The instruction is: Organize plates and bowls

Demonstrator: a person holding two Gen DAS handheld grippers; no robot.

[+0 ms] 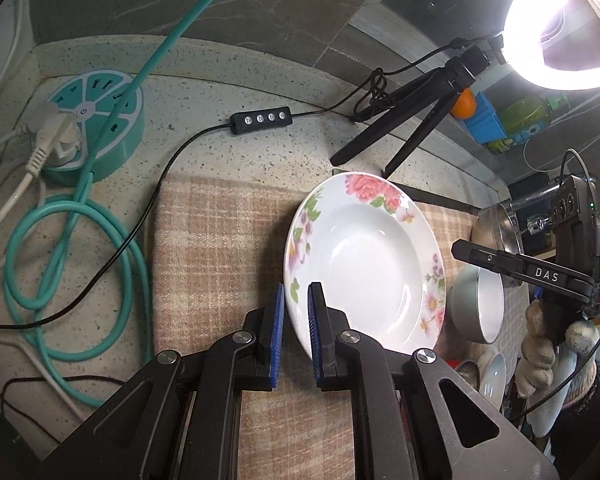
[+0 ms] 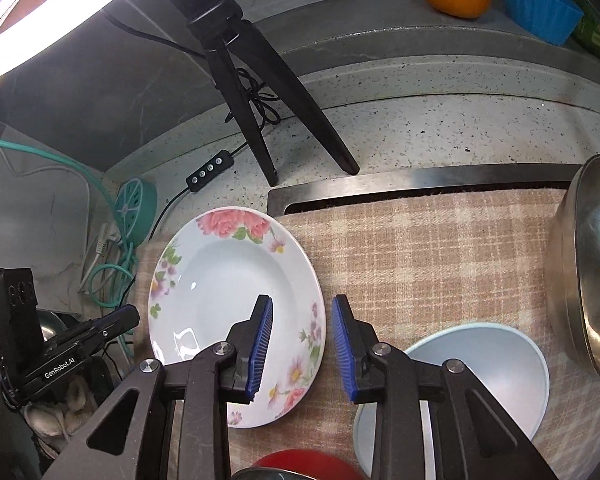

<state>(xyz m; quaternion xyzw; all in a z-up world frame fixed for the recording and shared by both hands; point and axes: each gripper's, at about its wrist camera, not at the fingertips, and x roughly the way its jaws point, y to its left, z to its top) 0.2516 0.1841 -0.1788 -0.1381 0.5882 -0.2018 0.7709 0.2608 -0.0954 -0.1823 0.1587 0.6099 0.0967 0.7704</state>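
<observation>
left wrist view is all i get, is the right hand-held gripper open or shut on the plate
Observer: Open. The right hand-held gripper has one finger over the plate and the other outside the rim. It is not clamped.
Operator: anything close by that i can't see
Observer: A blurred red thing sits at the bottom edge of the right wrist view, just below the plate.

Speckled stone counter: plaid cloth over centre; teal power strip at left rear corner; tripod behind cloth.
</observation>
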